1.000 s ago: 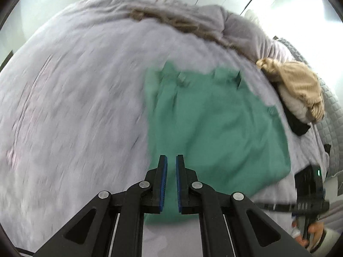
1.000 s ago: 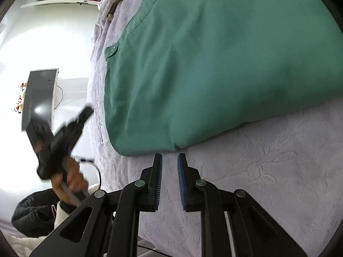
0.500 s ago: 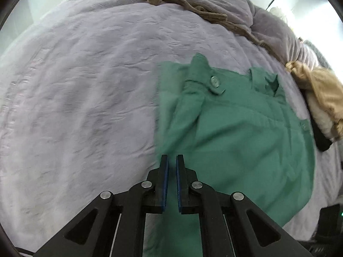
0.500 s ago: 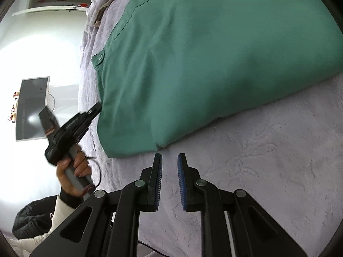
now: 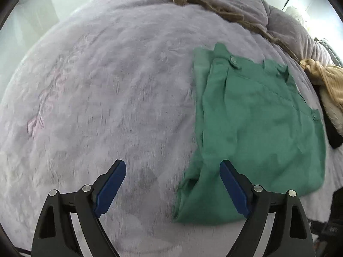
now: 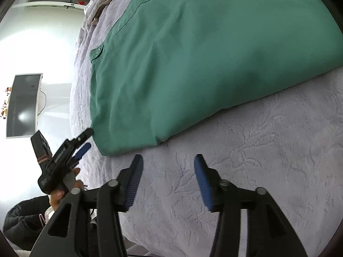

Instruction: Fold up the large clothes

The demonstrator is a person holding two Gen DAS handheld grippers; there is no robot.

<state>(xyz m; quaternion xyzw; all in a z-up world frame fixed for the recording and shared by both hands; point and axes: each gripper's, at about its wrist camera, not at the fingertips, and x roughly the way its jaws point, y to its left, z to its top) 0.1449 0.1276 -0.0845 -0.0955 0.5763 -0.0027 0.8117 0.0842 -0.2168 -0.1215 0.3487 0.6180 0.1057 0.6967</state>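
— Across the lavender bedspread, what is lying around, going left to right?

— Plush quilt is filling the left half; a brown strip of fabric is trailing along the far edge, and the folded green garment is lying flat toward the right. Just past it, at the right edge, a tan bundle of clothes is sitting beside something black.

— Is anything standing in the way of the garment?

— Nothing is lying on it. The left gripper is hovering over its near left corner, fingers spread wide, gripping nothing. The right gripper is hanging over bare quilt just short of the garment's near edge, also spread apart and empty. A wall-mounted screen is showing at far left in the right wrist view.

— What is differing from a moment earlier?

— Both grippers were nearly pressed together half a second ago; now both are gaping. The garment is lying as it did.
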